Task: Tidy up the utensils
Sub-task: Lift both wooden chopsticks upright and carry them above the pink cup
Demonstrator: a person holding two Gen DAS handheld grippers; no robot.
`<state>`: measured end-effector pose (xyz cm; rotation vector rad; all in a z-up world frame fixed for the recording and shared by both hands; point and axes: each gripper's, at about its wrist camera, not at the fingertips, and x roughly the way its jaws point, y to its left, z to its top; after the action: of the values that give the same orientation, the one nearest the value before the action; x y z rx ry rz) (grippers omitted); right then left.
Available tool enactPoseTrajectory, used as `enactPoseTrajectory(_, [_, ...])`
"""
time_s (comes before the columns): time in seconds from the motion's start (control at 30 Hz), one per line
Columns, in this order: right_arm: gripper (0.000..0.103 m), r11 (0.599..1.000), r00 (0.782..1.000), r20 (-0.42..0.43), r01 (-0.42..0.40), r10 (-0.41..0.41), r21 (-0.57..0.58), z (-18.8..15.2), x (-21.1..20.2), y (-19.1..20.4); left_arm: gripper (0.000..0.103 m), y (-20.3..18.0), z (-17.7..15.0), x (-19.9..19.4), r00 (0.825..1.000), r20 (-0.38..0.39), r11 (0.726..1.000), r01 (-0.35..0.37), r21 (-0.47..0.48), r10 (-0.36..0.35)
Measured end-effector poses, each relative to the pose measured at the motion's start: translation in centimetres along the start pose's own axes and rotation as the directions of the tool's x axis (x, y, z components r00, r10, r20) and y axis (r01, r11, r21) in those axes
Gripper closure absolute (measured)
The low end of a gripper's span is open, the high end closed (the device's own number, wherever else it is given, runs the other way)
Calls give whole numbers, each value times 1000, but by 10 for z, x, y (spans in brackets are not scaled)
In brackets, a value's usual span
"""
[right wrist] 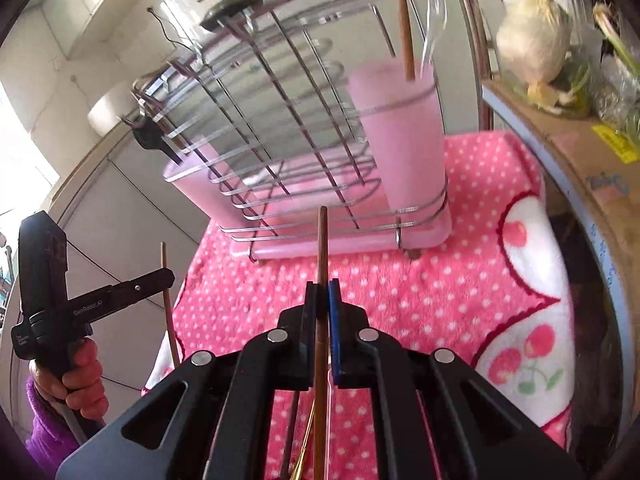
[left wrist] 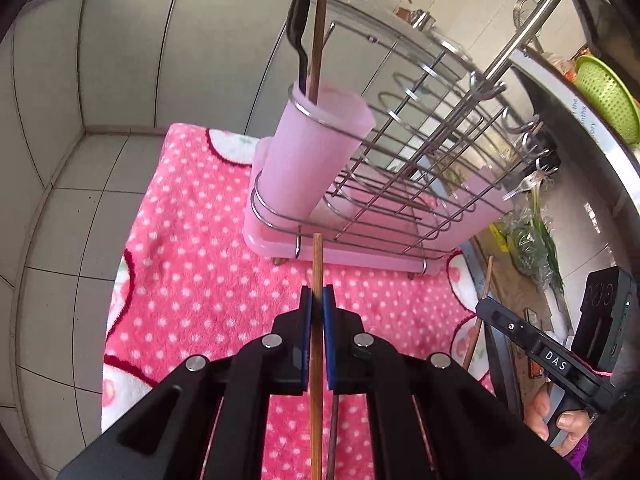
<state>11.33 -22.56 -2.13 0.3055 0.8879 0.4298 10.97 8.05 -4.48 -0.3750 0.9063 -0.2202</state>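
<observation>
On the pink polka-dot fleece towel (left wrist: pixel 200 280) stands the chrome wire drying rack (left wrist: pixel 420 152) on its pink tray, with 2 pale pink plastic cups: one (left wrist: pixel 316 152) at the end ahead of my left gripper (left wrist: pixel 318 300), the other (right wrist: pixel 400 132) ahead of my right gripper (right wrist: pixel 322 296). The risk, I think, is long sticks catching the rack wires or a cup rim, or pivoting in so narrow a pinch. My left jaws are clamped on 1 light bamboo chopstick (left wrist: pixel 317 264), my right on 1 darker wooden chopstick (right wrist: pixel 322 240); each tip juts past its pads, short of the rack.
</observation>
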Motion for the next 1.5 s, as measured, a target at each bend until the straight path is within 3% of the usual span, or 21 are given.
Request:
enactPoseTrajectory(0.37, [97, 995, 986, 163, 52, -38, -84, 5, -44, 26, 98, -30, -2, -44, 983, 147, 994, 109, 32, -112])
enactPoseTrajectory(0.73, [97, 978, 963, 250, 143, -102, -151, 2, -56, 34, 98, -59, -3, -55, 973, 199, 987, 91, 134, -116])
enactPoseTrajectory(0.87, [97, 973, 965, 237, 155, -113, -168, -2, -48, 35, 98, -68, -5, -55, 970, 211, 983, 89, 163, -123])
enactPoseTrajectory(1.03, [97, 967, 961, 256, 161, -108, -197, -7, -50, 41, 98, -77, -13, -42, 978, 165, 978, 101, 182, -131])
enactPoseTrajectory(1.13, [97, 965, 959, 264, 164, -106, -207, -8, -53, 42, 98, -83, -16, -42, 975, 177, 974, 94, 204, -131])
enactPoseTrajectory(1.5, [97, 967, 940, 334, 151, -76, -206, 7, -83, 45, 98, -82, 7, -92, 942, 312, 976, 60, 211, -125])
